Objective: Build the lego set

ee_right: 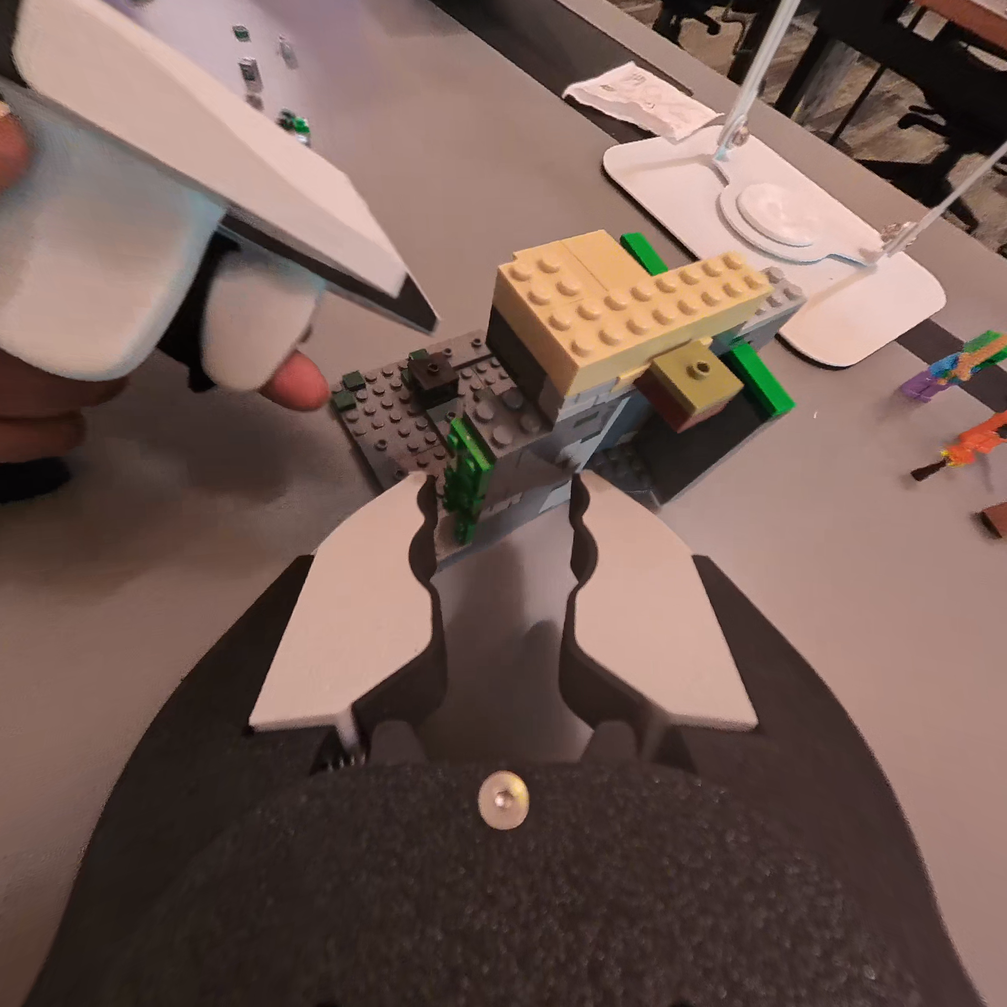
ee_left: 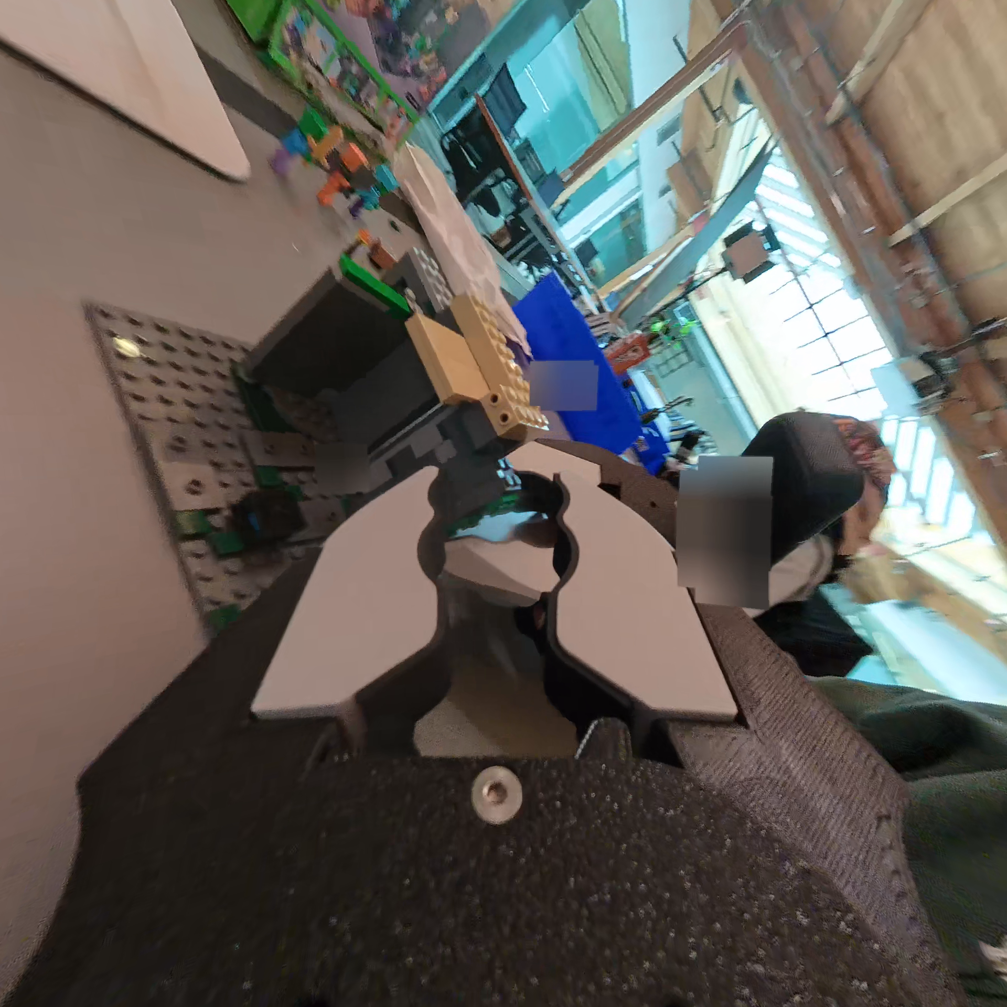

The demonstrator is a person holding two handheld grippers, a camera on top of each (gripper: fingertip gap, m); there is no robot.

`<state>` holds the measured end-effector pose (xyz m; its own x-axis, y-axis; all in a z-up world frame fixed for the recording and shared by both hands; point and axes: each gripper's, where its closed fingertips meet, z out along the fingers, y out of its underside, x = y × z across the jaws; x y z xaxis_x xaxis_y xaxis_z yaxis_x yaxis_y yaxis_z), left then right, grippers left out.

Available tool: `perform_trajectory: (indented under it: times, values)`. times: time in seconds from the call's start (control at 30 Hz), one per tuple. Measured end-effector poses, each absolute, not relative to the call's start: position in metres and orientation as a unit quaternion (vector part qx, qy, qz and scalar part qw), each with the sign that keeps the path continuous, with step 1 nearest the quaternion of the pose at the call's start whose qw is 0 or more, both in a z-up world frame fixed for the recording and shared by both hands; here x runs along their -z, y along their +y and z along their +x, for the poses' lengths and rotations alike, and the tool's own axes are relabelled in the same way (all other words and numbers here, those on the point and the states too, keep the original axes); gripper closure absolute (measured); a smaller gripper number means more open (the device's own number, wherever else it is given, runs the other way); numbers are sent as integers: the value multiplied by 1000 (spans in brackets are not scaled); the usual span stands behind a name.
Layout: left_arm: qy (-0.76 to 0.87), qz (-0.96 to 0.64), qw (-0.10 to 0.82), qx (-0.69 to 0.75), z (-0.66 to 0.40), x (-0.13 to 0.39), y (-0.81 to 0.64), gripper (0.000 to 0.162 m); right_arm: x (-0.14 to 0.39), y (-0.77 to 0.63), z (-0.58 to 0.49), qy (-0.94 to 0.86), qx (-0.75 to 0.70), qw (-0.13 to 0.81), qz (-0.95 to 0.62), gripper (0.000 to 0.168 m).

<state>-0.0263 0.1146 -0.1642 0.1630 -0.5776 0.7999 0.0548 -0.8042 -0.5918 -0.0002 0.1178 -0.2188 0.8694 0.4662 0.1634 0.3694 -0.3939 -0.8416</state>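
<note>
The lego build stands on a grey baseplate (ee_right: 381,414), with grey walls, a tan studded roof (ee_right: 626,310), a green vine piece (ee_right: 466,468), an olive block (ee_right: 692,381) and green plates (ee_right: 757,376). My right gripper (ee_right: 498,482) is closed on the build's near grey wall, one finger on each side. My left gripper (ee_left: 493,479) is open and empty. It hovers above the baseplate (ee_left: 180,414), pointing at the tan roof (ee_left: 490,354). Its white finger (ee_right: 305,218) shows side-on at the upper left of the right wrist view, held by a gloved hand (ee_right: 294,376).
A white stand base (ee_right: 850,283) sits behind the build to the right. Loose coloured figures (ee_right: 970,359) and an orange piece (ee_right: 981,441) lie at the far right. A paper sheet (ee_right: 637,92) lies farther back. The lego box (ee_left: 349,60) and a person (ee_left: 806,490) are beyond. My right fingertips sit around 6 cm from my left ones. My left gripper's tips are some 5 cm from the tan roof (ee_left: 490,354).
</note>
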Motion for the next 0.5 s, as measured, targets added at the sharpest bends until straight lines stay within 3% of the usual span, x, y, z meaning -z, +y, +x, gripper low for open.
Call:
perform_trajectory:
  times: [0.33,0.5]
  values:
    - [282,-710,498,410,-66,154,158,138,220,130,-3,-200,-2,493,-847,115]
    - [278,-688,565,360,-75,143,161,144,218,139,2,-170,8,503,-847,120]
